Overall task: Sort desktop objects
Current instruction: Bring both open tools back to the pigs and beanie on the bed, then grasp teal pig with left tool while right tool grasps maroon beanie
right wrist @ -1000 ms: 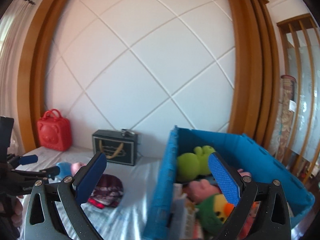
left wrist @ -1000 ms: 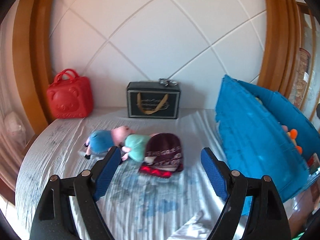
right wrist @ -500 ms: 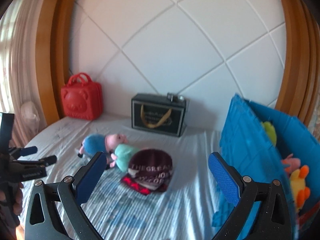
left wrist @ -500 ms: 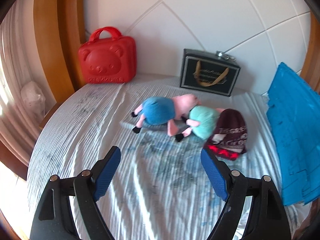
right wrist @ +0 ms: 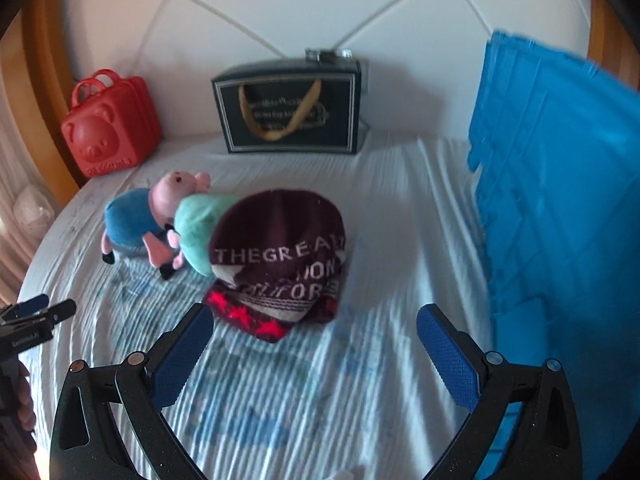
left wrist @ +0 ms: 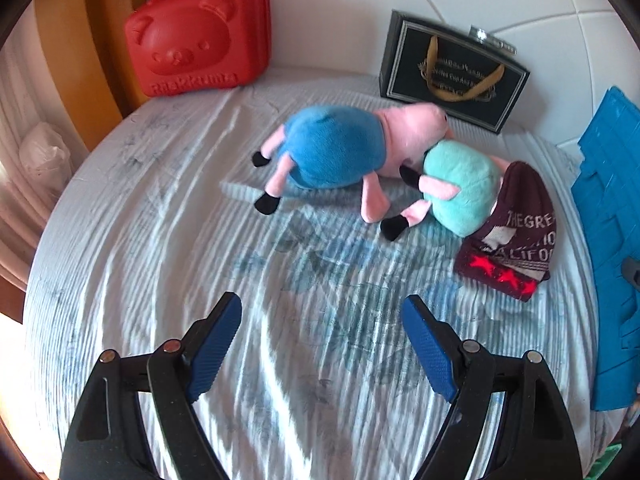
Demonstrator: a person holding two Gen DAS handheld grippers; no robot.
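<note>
Two pig plush toys lie side by side on the white cloth: one in blue [left wrist: 336,148] [right wrist: 128,220] and one in mint green [left wrist: 460,184] [right wrist: 198,220]. A maroon knit hat [left wrist: 516,232] [right wrist: 280,260] with white lettering leans on the mint one. My left gripper [left wrist: 322,318] hovers open over bare cloth in front of the toys. The right gripper [right wrist: 316,328] is open too, just in front of the hat, nothing between its fingers. At the left edge of the right wrist view the left gripper [right wrist: 38,308] shows.
A blue plastic crate [right wrist: 560,200] [left wrist: 608,240] stands on the right. Against the padded white wall stand a red bear-faced case [left wrist: 200,36] [right wrist: 108,132] and a black gift bag [left wrist: 452,72] [right wrist: 288,108] with gold handles. The round cloth-covered table [left wrist: 160,240] drops off at left.
Both grippers have sunk and tilted down toward the table. The toys and hat now look larger and nearer. The right view has swung left, off the crate's inside and onto the hat.
</note>
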